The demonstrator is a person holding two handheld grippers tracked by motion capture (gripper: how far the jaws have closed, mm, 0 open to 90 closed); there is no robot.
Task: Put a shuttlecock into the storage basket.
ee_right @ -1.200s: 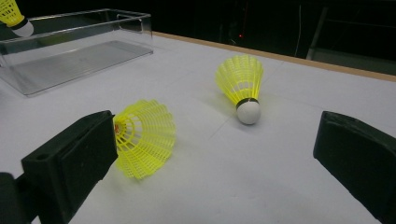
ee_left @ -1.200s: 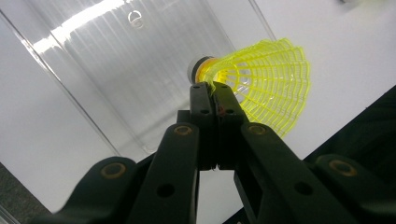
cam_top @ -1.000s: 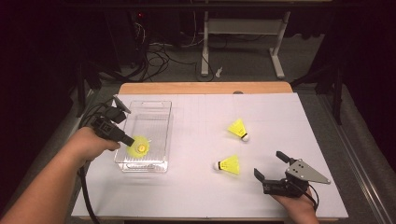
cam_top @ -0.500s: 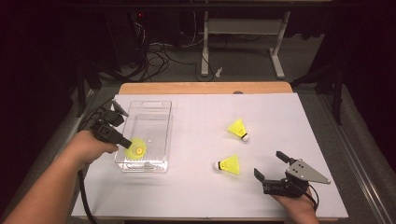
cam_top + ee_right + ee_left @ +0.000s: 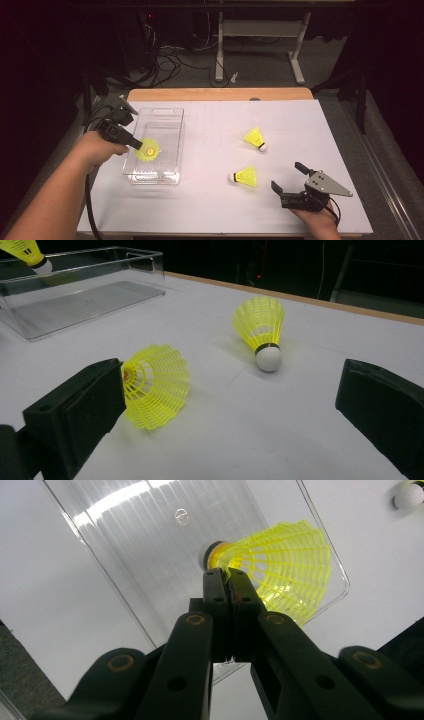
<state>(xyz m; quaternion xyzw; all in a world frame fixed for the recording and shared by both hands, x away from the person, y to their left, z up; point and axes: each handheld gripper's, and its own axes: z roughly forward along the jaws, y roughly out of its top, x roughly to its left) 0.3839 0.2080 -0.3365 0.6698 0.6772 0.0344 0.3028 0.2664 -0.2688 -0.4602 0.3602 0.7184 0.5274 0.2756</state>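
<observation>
A white table (image 5: 210, 200) with a wooden far edge carries everything here. On its left part sits a clear plastic box (image 5: 167, 116), rectangular, open at the top, with a ribbed floor that catches the light in the left gripper view.

The left gripper (image 5: 136, 145) reaches in over the box's near half from the left side. Its jaws are pressed together, clamped on the rim of a yellow shuttlecock's (image 5: 148, 150) skirt. In the left gripper view the shuttlecock (image 5: 280, 570) sits right at the jaw tips: the mesh skirt fans out to the right of them and the white cork end points away, toward the box floor. From the high view it hangs inside the outline of the box; whether it touches the floor cannot be told.

The right gripper (image 5: 291, 176) rests at the table's near right edge, its jaws spread wide with nothing between the pads. Just beyond its left jaw lies a second shuttlecock (image 5: 245, 176) on its side, skirt toward the gripper; in the right gripper view that skirt (image 5: 156, 385) lies just beside the left jaw, and whether it touches the pad cannot be told. A third shuttlecock (image 5: 255, 138) lies farther off, nearer the table's middle, cork down toward the near side, apart from both the second one and the box.
</observation>
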